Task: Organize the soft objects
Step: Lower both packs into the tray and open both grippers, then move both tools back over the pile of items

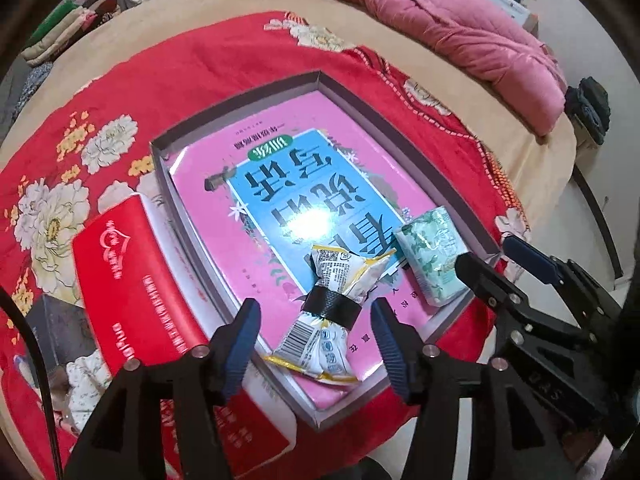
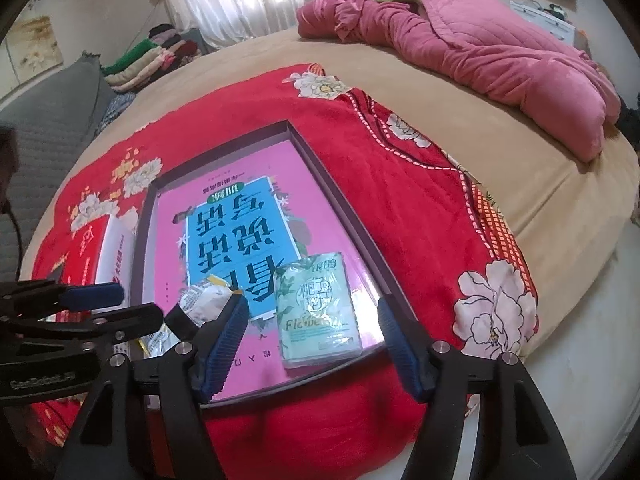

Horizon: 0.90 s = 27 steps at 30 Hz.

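A shallow box lies on a red flowered blanket with a pink and blue book flat inside it. On the book rests a white and yellow snack packet with a black band round its middle. My left gripper stands open astride it, pads clear of its sides. A green tissue pack lies beside the packet in the box's near corner. My right gripper is open around the pack without touching it. The right gripper also shows in the left wrist view, and the left gripper in the right wrist view.
A red carton lies against the box's left wall. A pink quilt is heaped at the far side of the tan bed. Folded clothes are stacked at the back left. The bed's edge drops off on the right.
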Motion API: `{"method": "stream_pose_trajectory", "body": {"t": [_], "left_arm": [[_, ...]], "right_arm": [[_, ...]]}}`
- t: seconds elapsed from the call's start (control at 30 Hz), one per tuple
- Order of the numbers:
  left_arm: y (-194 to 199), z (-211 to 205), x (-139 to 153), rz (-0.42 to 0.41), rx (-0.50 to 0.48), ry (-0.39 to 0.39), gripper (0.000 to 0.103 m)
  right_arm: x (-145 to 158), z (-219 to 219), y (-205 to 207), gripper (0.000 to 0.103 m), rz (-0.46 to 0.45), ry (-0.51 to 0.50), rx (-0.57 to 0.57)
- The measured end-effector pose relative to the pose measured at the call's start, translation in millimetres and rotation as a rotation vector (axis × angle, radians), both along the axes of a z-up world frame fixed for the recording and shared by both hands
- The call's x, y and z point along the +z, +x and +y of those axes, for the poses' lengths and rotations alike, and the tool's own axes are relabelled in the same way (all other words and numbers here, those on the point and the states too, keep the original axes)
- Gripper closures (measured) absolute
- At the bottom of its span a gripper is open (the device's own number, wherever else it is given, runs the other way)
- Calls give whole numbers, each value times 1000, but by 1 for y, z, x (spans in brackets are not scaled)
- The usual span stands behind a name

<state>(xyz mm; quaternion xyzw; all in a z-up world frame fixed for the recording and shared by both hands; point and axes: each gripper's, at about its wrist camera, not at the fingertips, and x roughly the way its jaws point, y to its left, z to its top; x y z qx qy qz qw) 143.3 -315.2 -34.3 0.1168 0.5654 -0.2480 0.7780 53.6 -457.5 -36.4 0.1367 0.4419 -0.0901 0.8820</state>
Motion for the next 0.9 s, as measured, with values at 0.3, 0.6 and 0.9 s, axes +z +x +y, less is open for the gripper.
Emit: {"method": "stream_pose_trajectory", "body": {"t": [0.3, 0.6, 0.9], "left_arm": [[-12, 22, 30, -92, 6, -29, 36], [-24, 59, 57, -151, 46, -65, 36], [-35, 103, 69, -181, 99, -81, 35]], "right_arm": [[25, 15, -4, 33, -45, -30, -10], [61, 49, -11, 29, -112, -82, 27], [90, 88, -15, 29, -159, -104, 65]]}}
